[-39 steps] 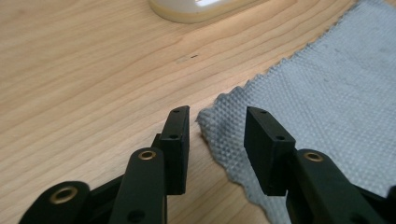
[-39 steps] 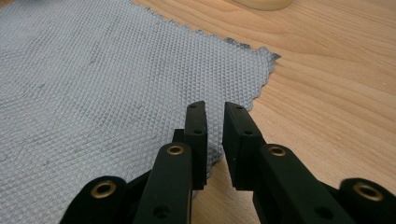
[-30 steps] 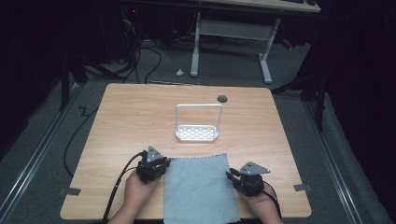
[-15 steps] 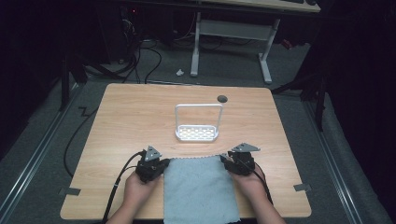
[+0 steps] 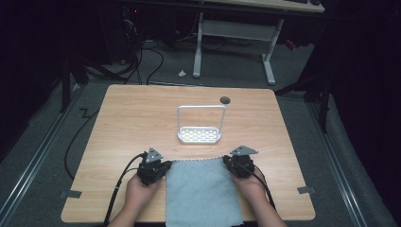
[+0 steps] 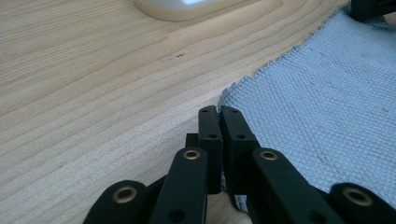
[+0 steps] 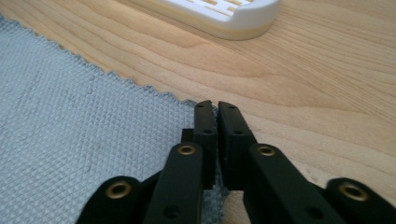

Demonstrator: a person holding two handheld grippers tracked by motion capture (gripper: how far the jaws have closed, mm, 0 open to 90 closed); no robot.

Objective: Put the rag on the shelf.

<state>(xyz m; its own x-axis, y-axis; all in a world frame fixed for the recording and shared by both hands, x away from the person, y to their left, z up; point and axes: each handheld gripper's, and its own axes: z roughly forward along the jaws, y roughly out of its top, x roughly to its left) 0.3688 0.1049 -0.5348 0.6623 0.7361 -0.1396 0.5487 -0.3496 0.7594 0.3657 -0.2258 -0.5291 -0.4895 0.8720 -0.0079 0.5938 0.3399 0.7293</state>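
A grey waffle-weave cloth (image 5: 201, 191) lies flat at the table's near edge, between the person's two hands. My left gripper (image 5: 166, 165) sits at its far left corner. In the left gripper view the jaws (image 6: 219, 112) are shut, with the cloth's (image 6: 327, 93) corner edge pinched between them. My right gripper (image 5: 227, 161) sits at the far right corner. Its jaws (image 7: 216, 106) have just been closing and are now shut on that corner of the cloth (image 7: 84, 140).
A white slotted rack (image 5: 201, 135) with a tall wire handle stands on the wooden table (image 5: 132, 123) just beyond the cloth; it is also the white rack (image 7: 224, 14) close ahead in the right gripper view. A dark hole (image 5: 225, 100) marks the table's far side. Cables trail off the near left edge.
My right gripper moved forward along the cloth's right side to its far right corner and shut there. The left gripper stayed at the far left corner.
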